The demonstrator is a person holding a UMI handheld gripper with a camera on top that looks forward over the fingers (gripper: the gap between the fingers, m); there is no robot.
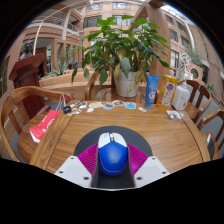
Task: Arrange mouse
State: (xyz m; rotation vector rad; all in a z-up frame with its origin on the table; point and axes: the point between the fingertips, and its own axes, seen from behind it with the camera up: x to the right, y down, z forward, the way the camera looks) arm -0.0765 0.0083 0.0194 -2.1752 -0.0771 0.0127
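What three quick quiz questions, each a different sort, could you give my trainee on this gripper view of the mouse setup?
1. True or false: the blue mouse lies between the gripper fingers.
2. Multiple choice: what does the mouse rest on? A) a red book B) a round dark mouse pad C) bare wood
3. Fill in: behind the row of small items at the far side of the wooden table stands a large potted ____.

Key: 1 true; 2 B; 3 plant.
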